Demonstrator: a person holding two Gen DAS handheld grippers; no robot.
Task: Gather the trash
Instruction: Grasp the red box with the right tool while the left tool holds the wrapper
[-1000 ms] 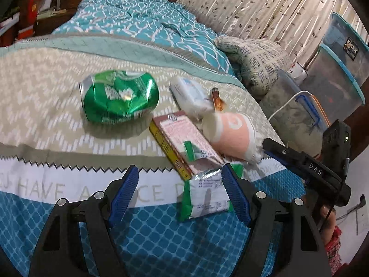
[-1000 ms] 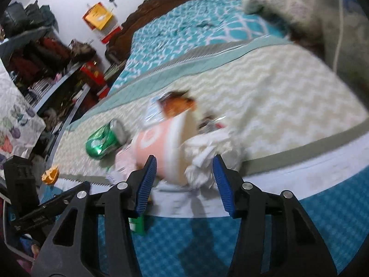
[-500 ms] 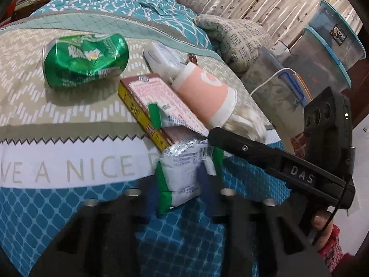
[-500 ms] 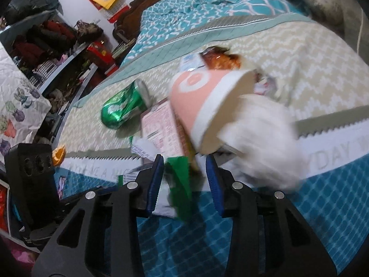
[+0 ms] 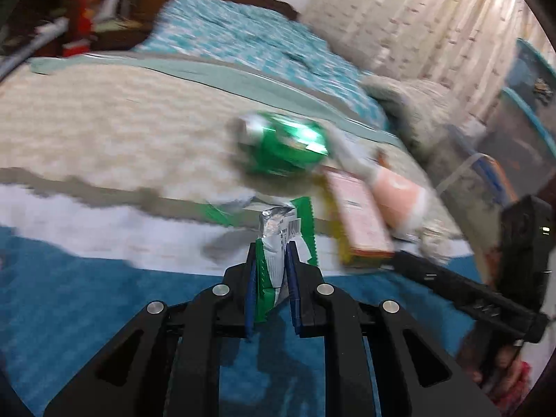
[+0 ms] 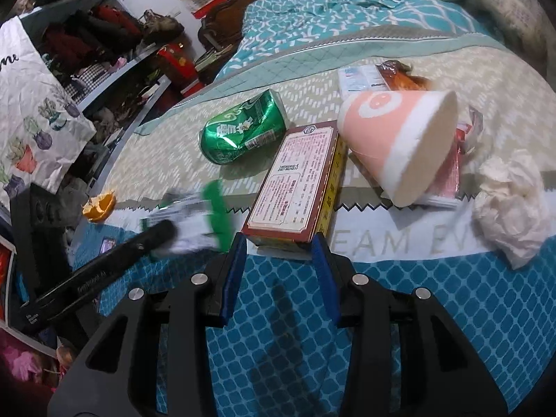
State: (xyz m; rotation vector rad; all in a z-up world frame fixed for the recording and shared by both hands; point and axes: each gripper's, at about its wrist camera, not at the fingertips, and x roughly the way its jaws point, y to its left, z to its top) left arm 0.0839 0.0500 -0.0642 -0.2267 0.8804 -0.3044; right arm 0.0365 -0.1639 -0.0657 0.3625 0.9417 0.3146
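My left gripper (image 5: 271,255) is shut on a green and silver snack wrapper (image 5: 278,236) and holds it above the bed; it shows blurred in the right wrist view (image 6: 194,215). My right gripper (image 6: 278,243) is open, its jaws on either side of the near end of a brown carton box (image 6: 299,180), not closed on it. A crushed green can (image 6: 243,128), a pink paper cup (image 6: 399,139) on its side and a crumpled white tissue (image 6: 510,201) lie on the bedspread. The can (image 5: 285,149), box (image 5: 361,222) and cup (image 5: 399,198) also show blurred in the left wrist view.
A small white packet (image 6: 361,78) and a brown wrapper (image 6: 399,76) lie behind the cup. An orange peel (image 6: 99,205) lies at the bed's left edge. A floral paper bag (image 6: 34,111) and cluttered shelves stand left. Plastic storage bins (image 5: 514,146) stand to the right.
My left gripper closed on the snack wrapper and lifted it off the bed, swinging left. My right gripper moved from the cup and tissue to the end of the box.
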